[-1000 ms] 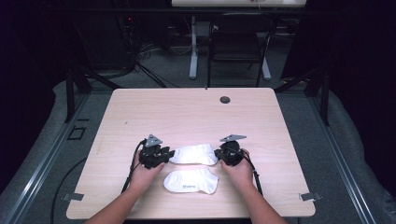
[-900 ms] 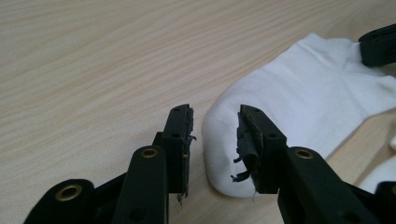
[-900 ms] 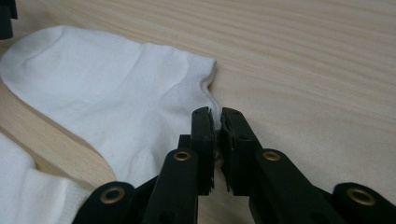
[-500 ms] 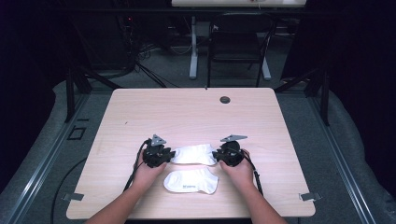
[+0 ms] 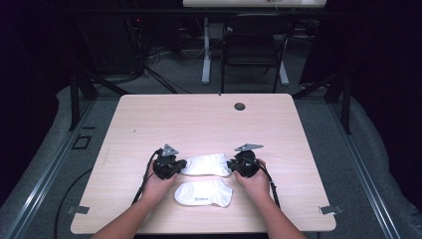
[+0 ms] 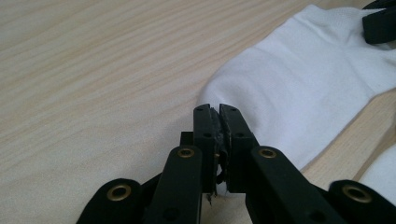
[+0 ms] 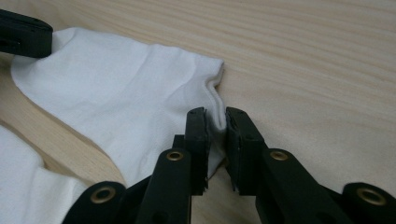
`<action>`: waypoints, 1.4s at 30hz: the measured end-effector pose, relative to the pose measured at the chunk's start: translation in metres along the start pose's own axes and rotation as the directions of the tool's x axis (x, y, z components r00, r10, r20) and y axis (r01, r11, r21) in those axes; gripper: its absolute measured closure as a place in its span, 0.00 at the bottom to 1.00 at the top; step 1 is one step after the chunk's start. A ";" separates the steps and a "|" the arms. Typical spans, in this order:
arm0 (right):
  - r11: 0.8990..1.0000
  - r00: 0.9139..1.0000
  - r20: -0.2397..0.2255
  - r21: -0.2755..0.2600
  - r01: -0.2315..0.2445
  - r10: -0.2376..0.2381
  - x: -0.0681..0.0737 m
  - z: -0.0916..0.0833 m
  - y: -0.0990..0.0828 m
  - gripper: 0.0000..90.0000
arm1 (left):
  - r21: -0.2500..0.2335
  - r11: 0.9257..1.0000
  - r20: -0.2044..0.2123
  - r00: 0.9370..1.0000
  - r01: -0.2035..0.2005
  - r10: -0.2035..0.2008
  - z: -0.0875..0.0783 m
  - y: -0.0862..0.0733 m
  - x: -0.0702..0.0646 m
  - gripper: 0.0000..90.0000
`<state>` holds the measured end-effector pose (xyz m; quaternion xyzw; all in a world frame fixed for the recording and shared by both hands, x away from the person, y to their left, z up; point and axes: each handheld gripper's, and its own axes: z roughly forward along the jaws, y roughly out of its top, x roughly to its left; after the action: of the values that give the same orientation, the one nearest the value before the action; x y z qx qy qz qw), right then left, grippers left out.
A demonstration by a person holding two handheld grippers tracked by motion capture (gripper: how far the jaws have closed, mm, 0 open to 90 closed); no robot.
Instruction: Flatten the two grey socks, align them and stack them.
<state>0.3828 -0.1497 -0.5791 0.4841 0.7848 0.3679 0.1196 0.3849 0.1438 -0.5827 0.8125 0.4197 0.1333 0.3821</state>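
Sock [image 5: 206,164] lies pinched between both tongs.

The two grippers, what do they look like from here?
Both the left gripper and the right gripper are black, each topped by a grey three-cornered plate and trailing a black cable. Close up, their tongs are flat black bars with brass-coloured rivets. The person's forearms are unsleeved.
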 end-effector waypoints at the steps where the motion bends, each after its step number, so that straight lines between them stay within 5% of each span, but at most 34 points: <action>1: 1.000 1.000 0.000 0.000 0.000 0.000 0.000 0.000 0.000 0.90 | 0.000 1.000 0.000 1.000 0.000 0.000 0.000 0.000 0.000 0.96; 42: 1.000 0.999 -0.039 0.010 0.001 0.000 0.003 -0.006 0.003 0.95 | -0.006 0.999 0.015 0.999 0.033 -0.033 -0.008 0.004 0.002 0.97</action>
<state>0.3800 -0.1491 -0.5724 0.4772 0.7890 0.3733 0.1021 0.3843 0.1482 -0.5750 0.8052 0.4296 0.1224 0.3900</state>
